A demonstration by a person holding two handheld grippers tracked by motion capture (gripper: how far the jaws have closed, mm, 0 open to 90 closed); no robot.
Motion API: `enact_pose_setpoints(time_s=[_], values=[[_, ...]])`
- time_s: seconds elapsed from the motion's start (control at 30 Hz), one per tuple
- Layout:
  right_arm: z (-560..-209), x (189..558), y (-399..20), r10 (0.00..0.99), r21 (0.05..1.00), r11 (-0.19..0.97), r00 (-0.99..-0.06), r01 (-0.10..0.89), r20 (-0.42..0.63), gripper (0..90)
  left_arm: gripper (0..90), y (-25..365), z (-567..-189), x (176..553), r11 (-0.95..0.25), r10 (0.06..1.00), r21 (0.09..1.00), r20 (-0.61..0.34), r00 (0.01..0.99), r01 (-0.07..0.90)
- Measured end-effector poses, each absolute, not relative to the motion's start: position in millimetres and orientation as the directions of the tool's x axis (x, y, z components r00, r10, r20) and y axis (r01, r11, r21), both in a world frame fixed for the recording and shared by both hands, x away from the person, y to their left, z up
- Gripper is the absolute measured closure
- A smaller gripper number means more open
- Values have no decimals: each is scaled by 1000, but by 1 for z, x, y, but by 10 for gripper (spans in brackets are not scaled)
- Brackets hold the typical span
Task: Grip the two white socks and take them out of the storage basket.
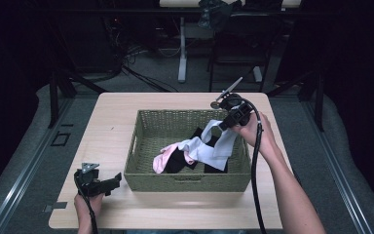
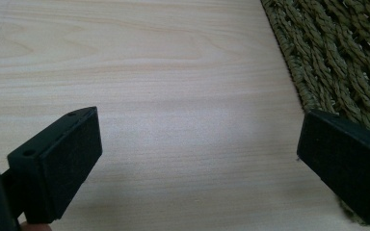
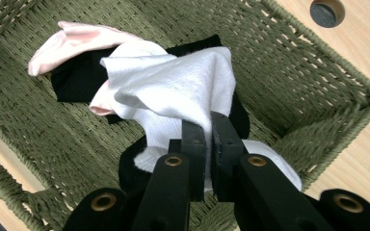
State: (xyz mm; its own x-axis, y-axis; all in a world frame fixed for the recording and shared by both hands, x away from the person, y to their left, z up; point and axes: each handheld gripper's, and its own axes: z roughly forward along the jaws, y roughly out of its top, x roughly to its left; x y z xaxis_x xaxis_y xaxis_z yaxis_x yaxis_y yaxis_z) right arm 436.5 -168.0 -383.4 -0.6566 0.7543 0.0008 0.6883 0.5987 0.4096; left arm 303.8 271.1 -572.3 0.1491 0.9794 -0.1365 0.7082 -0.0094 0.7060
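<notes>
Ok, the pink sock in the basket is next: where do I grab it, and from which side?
Take the pink sock at its free end by the basket's left wall, coming straight down from above. That end lies bare on the weave; its other end tucks under the white sock, which the right gripper holds, and over the black ones.

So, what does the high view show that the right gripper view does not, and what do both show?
High view alone: the left gripper, open over the bare table beside the basket, and both forearms.

Right gripper view alone: the right gripper up close, shut on the white cloth, and a round hole in the tabletop.

Both: the woven basket holding white, pink and black cloths.
</notes>
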Motion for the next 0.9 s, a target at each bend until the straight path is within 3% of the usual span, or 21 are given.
enact_pose_setpoints(time_s=[0.9], values=[[-341, 441, -176, 769, 462, 559, -639, 688, 19, 865, 18, 272, -573, 303, -5, 980, 710, -137, 145, 704]])
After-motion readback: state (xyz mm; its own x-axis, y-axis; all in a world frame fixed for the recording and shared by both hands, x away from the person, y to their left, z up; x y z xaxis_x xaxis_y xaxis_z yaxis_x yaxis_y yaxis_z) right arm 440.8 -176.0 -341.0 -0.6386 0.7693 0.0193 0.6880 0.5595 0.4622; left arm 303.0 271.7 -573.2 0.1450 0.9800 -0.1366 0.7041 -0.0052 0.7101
